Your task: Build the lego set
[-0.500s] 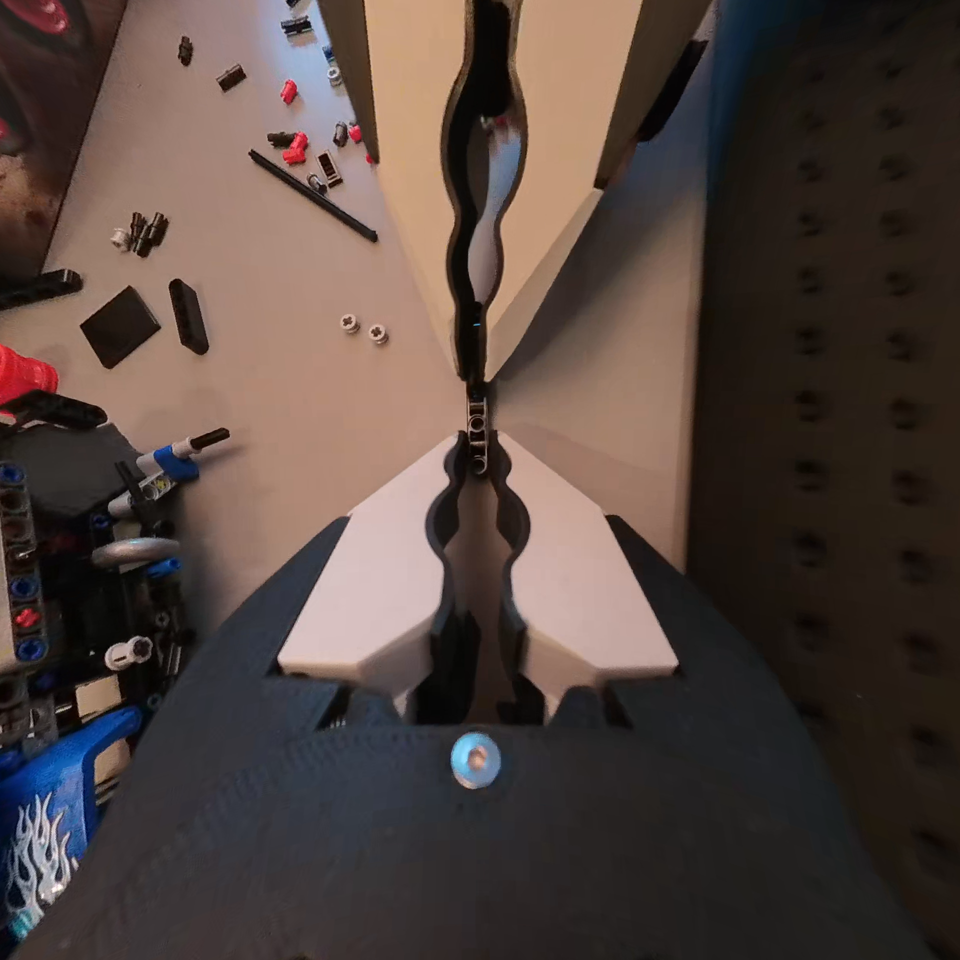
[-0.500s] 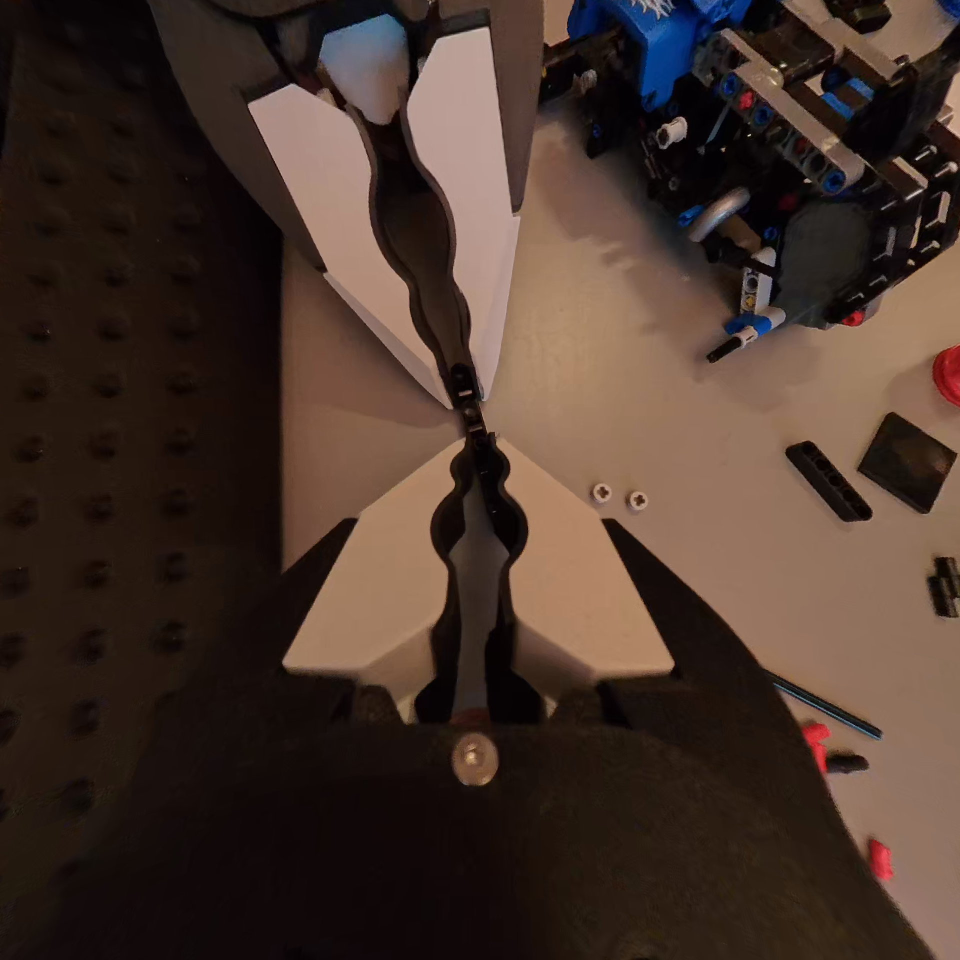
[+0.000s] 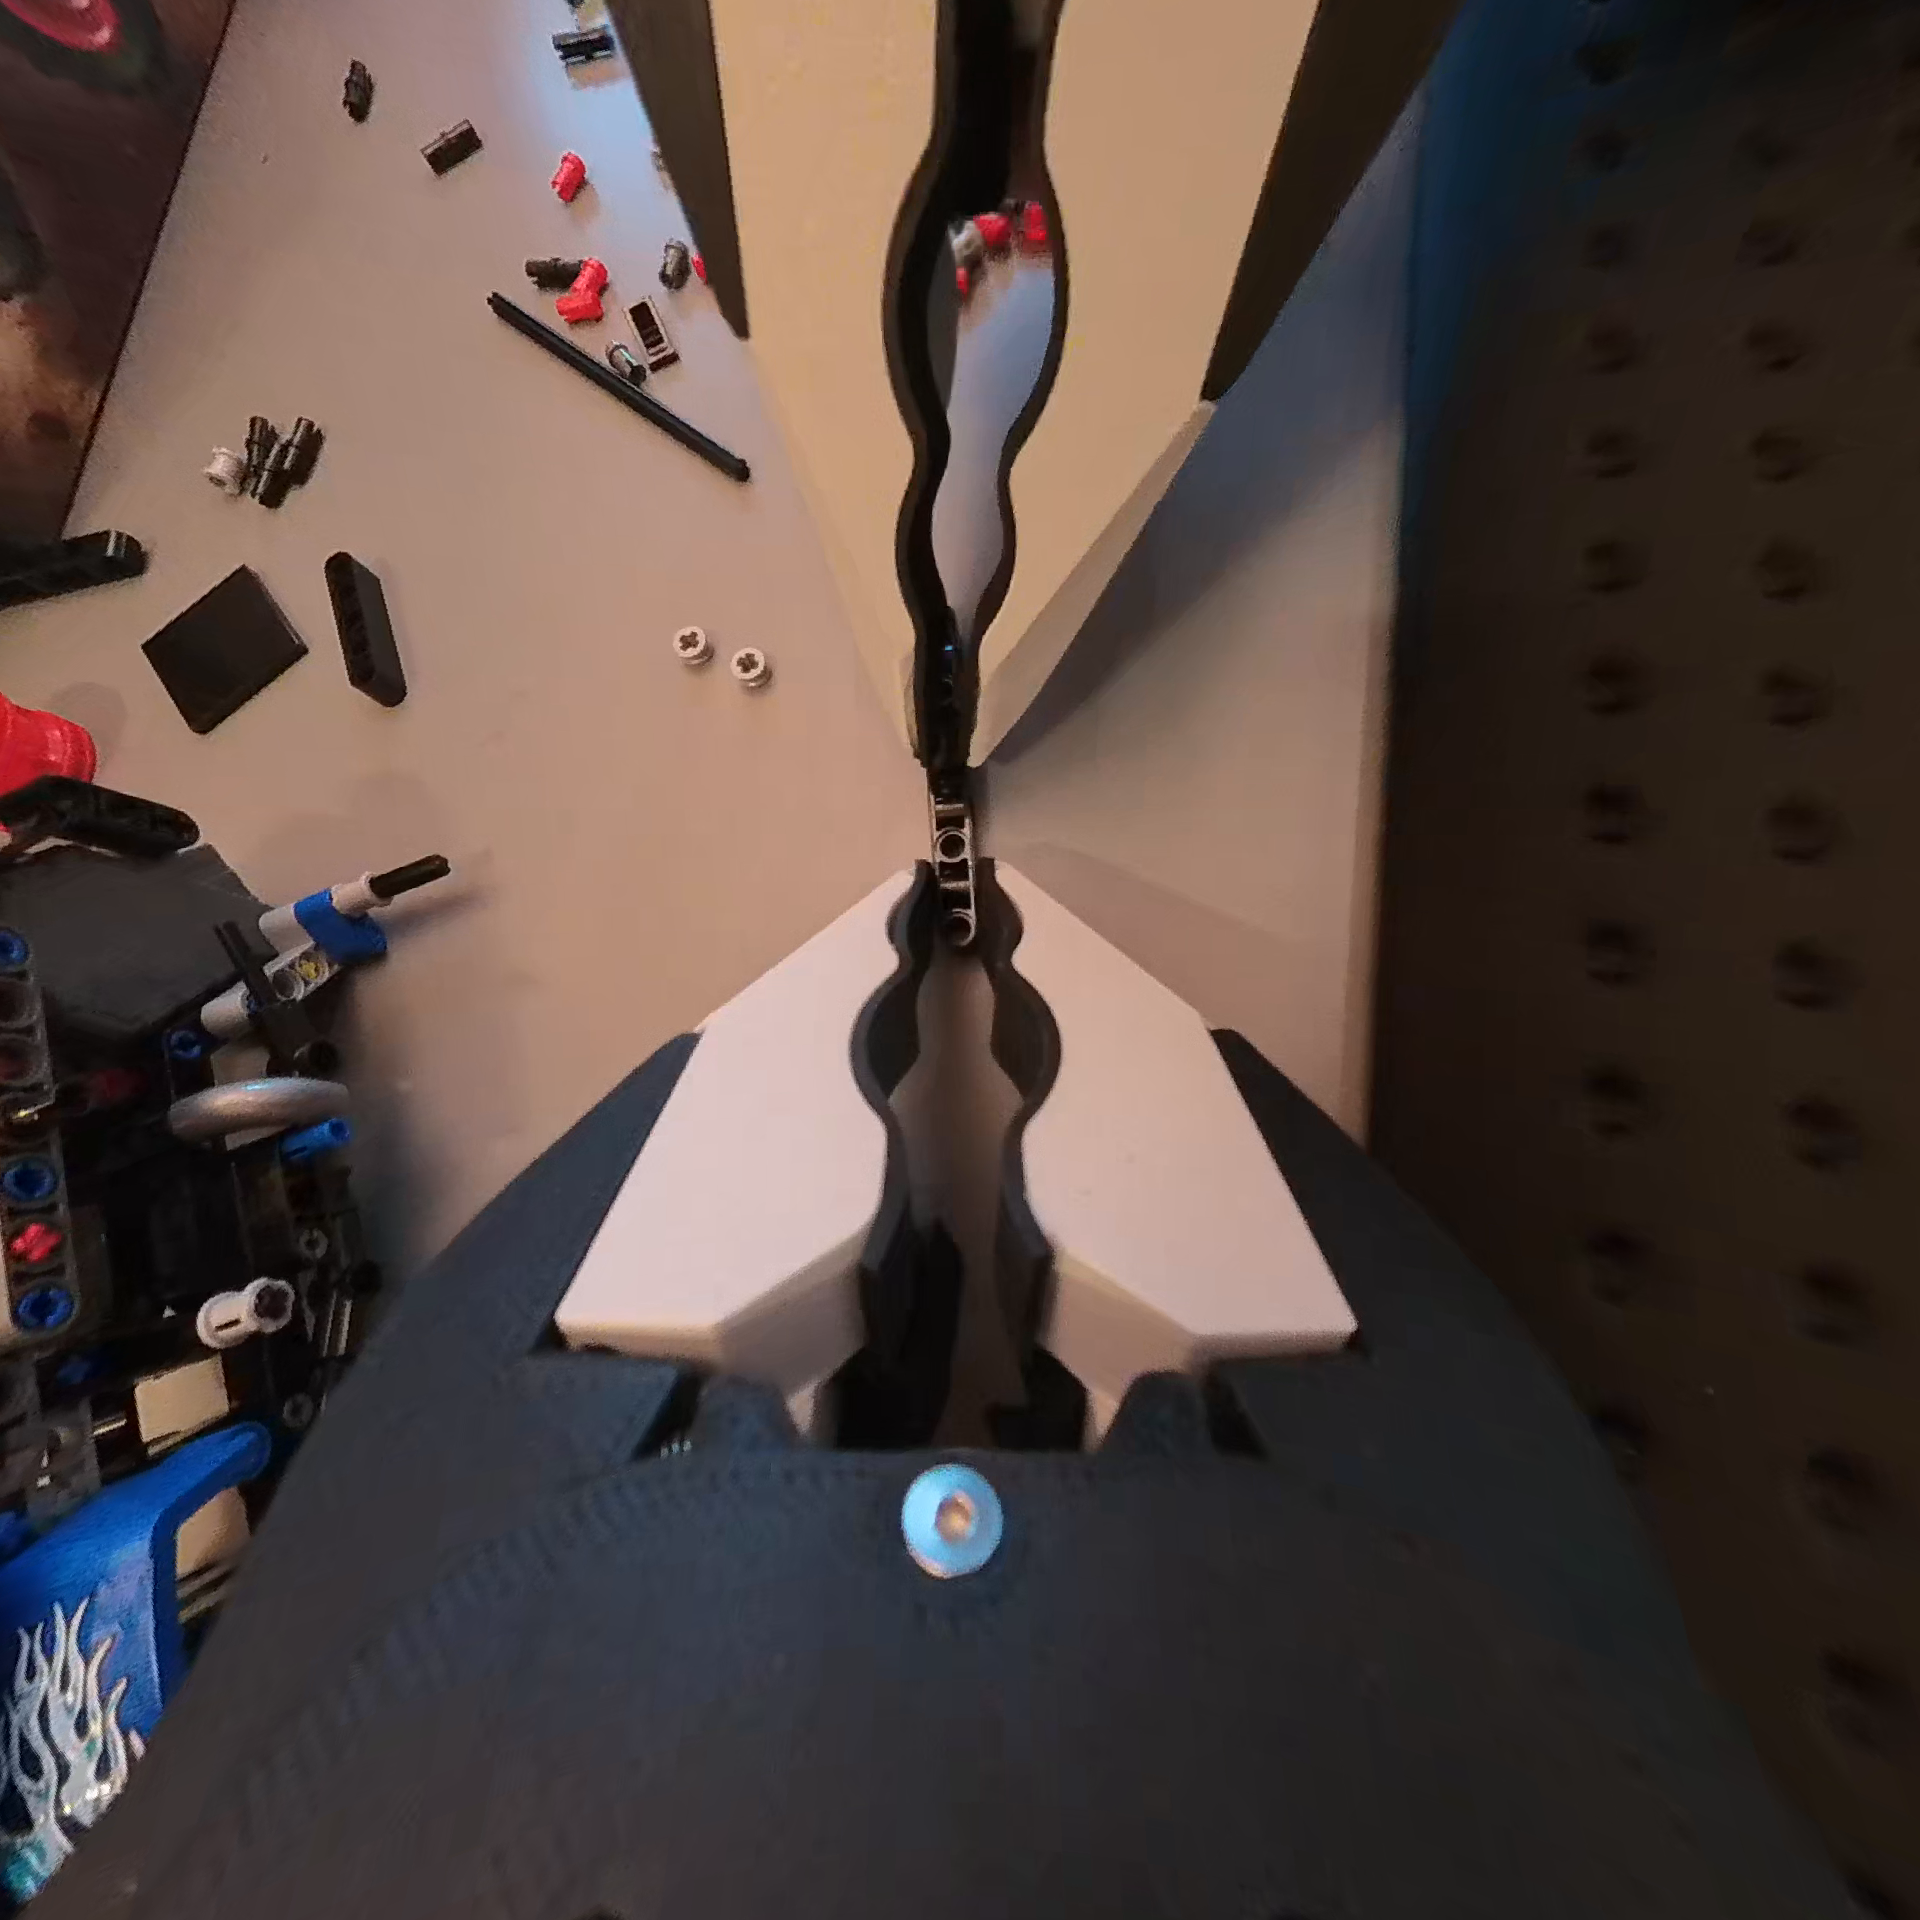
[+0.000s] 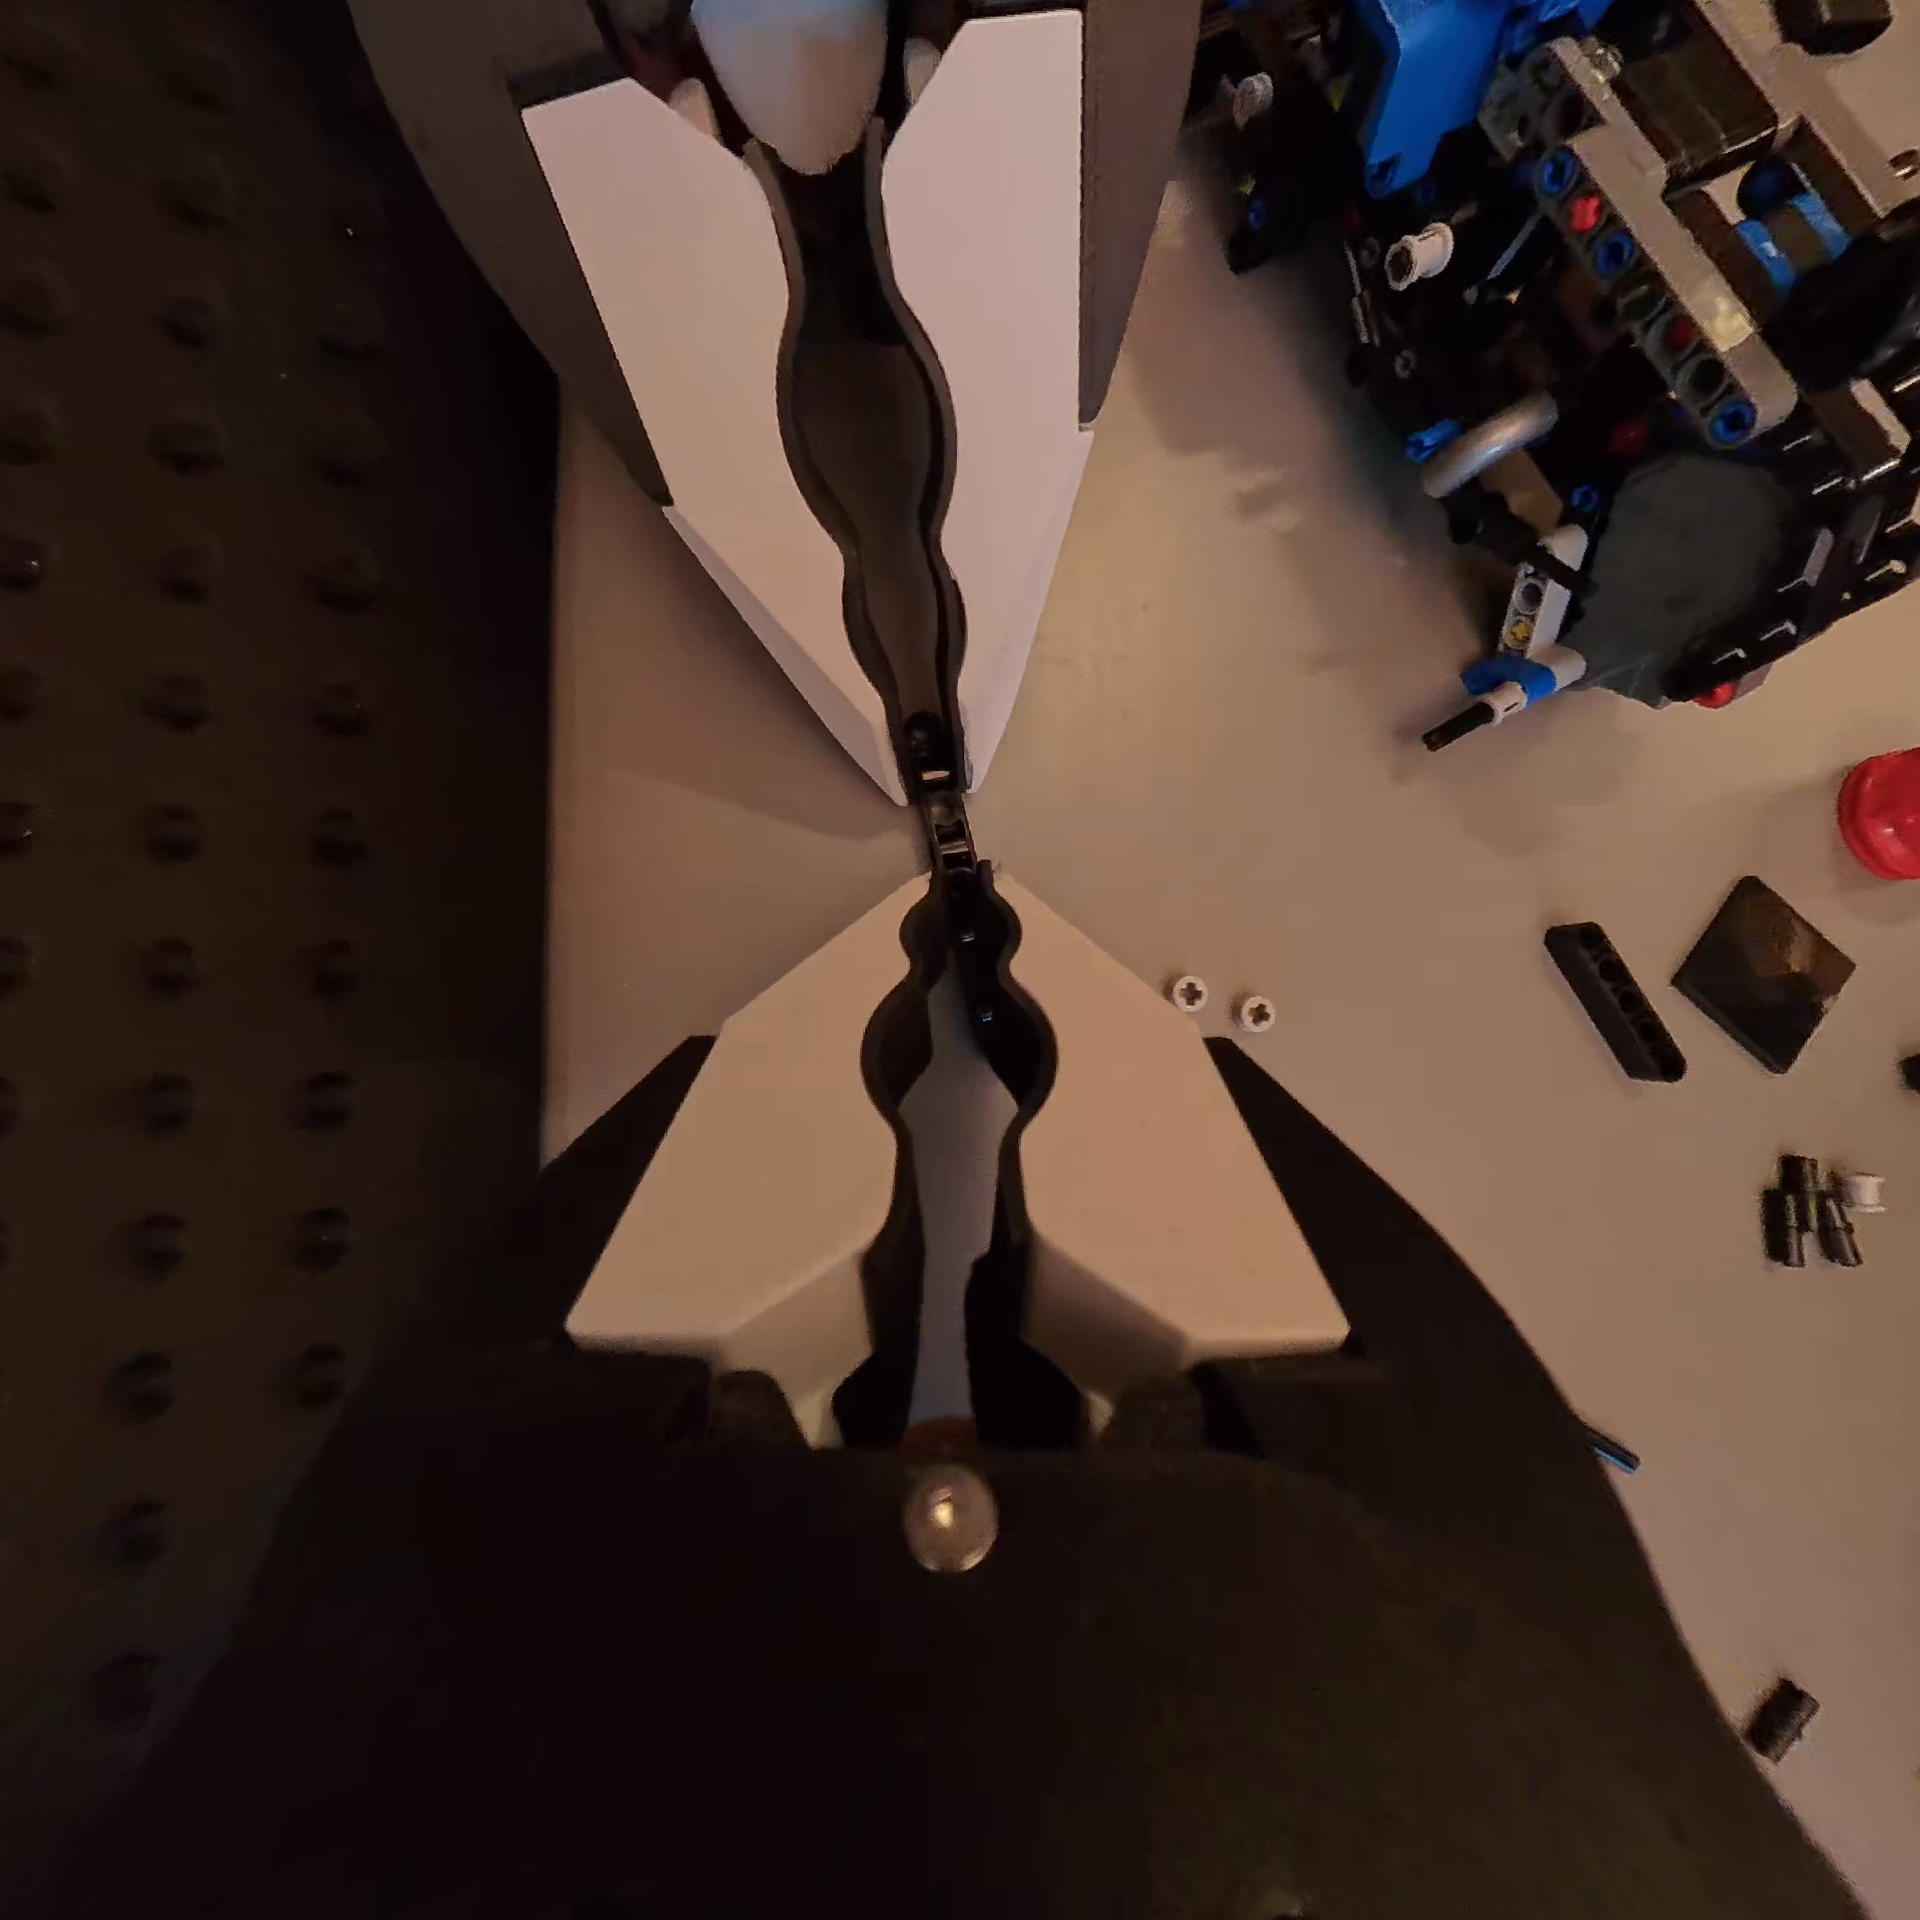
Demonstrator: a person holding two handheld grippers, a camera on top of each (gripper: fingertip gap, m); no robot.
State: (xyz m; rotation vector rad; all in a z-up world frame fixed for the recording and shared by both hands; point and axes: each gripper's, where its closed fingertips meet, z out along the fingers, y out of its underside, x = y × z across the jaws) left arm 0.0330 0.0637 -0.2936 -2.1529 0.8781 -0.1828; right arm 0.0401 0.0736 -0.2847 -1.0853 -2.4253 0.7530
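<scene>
While both tools are meeting tip to tip over the grey bench [image 3: 582, 831], I am seeing my left claw [image 3: 954, 902] pinched nearly closed on a small grey beam piece [image 3: 954, 862] with round holes, which is sticking out past its tips. Facing it, my right claw [image 4: 954, 896] is clamped just as tightly on a slim black piece [image 4: 971, 966] running back between its fingers. Those two pieces are touching end to end in the gap between the claws, though I cannot tell whether they are actually joined.

Off to one side, the part-built lego model [image 4: 1683, 343], blue, black and grey, is sitting on the bench, with a silver curved tube [image 3: 255, 1103] and a white-and-blue pin assembly [image 3: 332, 914] poking out of it. Two small light grey bushes [image 3: 719, 655] are lying side by side near the claw tips. Further out, a short black beam [image 3: 364, 642] is lying just beside a flat black tile [image 3: 223, 646]. A long black axle [image 3: 618, 387] is lying among scattered red and black connectors [image 3: 578, 291]. A red round part [image 4: 1883, 816] is showing at the frame edge in the right wrist view. A dark studded mat [image 3: 1704, 831] is bordering the bench on the far side from the model.
</scene>
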